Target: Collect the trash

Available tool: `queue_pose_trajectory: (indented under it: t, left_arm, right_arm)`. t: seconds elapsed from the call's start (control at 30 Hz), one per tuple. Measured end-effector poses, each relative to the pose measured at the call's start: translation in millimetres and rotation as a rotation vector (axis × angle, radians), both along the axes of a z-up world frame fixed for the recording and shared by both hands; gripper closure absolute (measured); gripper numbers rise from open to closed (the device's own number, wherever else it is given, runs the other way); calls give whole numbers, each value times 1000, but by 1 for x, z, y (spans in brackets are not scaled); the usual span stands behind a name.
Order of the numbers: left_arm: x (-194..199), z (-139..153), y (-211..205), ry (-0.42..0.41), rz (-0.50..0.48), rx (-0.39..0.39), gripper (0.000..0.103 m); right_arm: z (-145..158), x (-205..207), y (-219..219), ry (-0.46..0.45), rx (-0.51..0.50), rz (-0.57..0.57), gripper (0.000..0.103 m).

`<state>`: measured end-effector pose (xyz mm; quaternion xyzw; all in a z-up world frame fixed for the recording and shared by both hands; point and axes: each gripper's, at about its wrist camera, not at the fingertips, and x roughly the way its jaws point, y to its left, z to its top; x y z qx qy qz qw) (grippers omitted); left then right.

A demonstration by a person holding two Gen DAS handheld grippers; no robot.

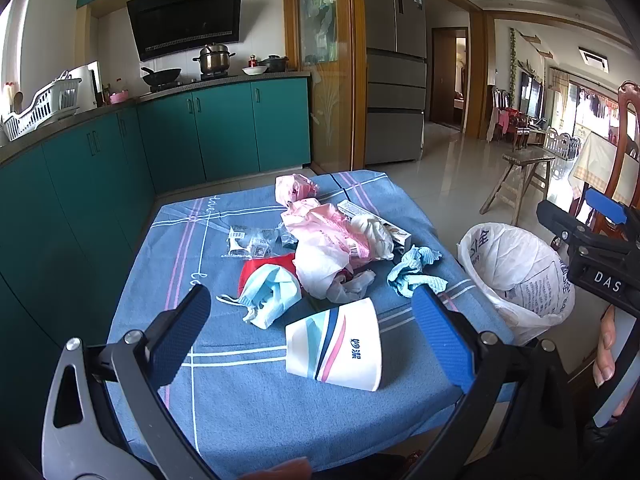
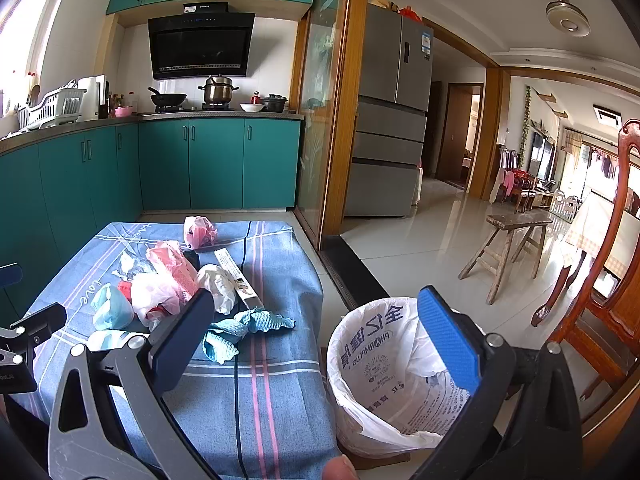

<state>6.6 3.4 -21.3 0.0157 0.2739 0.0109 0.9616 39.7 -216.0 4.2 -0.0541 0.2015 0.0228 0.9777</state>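
A white paper cup (image 1: 336,352) with coloured stripes lies on its side on the blue tablecloth (image 1: 240,400). It sits between the fingers of my open left gripper (image 1: 312,300), touching neither. Behind it is a pile of trash: a blue face mask (image 1: 268,292), pink plastic bags (image 1: 320,224), crumpled white paper (image 1: 320,268), a blue cloth (image 1: 416,272) and a long box (image 2: 236,276). My right gripper (image 2: 316,300) is open and holds nothing, over the table's right edge. The white-lined trash bin (image 2: 372,360) stands on the floor just right of the table.
Teal kitchen cabinets (image 2: 168,168) run along the left and back. A glass sliding door frame (image 2: 340,120) and a fridge (image 2: 392,120) stand behind the table. A wooden stool (image 2: 508,248) and a wooden chair (image 2: 600,280) stand on the tiled floor at right.
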Motion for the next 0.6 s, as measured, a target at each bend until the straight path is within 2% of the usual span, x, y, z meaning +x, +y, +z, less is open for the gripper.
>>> queue_pose_trajectory:
  t: [0.43,0.6]
  left_arm:
    - [7,-6,3,28,9,2,3]
    - [19,-26,21,105,45,-17,3]
  right_arm:
    - [-6,2,1,10,1,-5,3]
    - [-21,17,-5,73,28,27,3]
